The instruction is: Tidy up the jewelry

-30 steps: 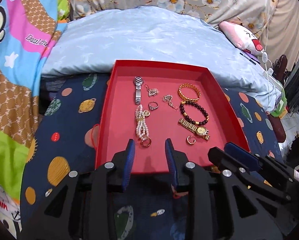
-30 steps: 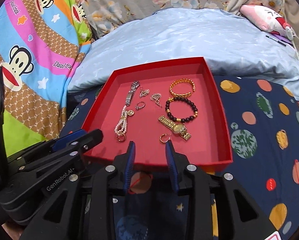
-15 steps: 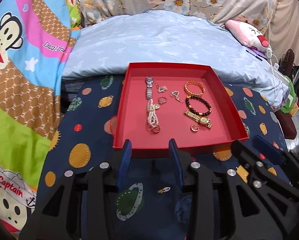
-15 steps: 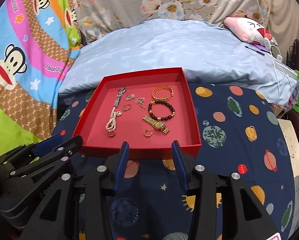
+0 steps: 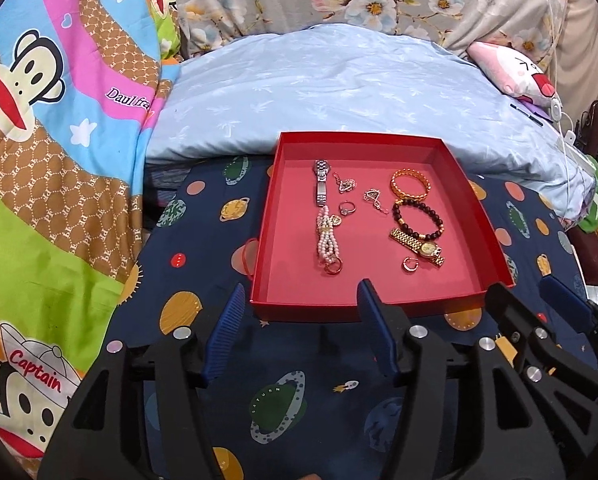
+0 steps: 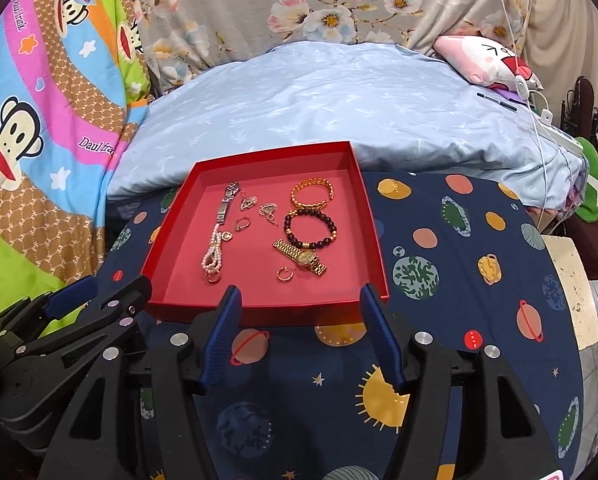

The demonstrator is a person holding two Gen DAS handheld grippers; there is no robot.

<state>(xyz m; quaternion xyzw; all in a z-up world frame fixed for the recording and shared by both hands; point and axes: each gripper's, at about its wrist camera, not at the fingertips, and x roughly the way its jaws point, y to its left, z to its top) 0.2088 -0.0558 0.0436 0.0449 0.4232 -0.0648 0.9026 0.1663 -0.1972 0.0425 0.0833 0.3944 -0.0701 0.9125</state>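
The red tray point(image 5: 461, 184) sat on the planet cloth, light and stiff. In it, the gold watch point(image 5: 417, 246) lay slanted near the front right, hard and slippery; best pinched across its band. Left of it, the pearls point(image 5: 327, 242) ran front to back, floppy. Both claws, left point(image 5: 301, 326) and right point(image 6: 301, 330), were opening, holding nothing.

Left tool point(image 5: 301, 304), right tool point(image 6: 301, 306): jaws opening, empty, angled down.

Tray point(image 5: 263, 240) front strip is bare, open from above; near wall low. Jewelry crowds mid/back: pearl bracelet point(image 5: 328, 240) left, gold watch point(image 5: 417, 246) right, bare lane btwn.
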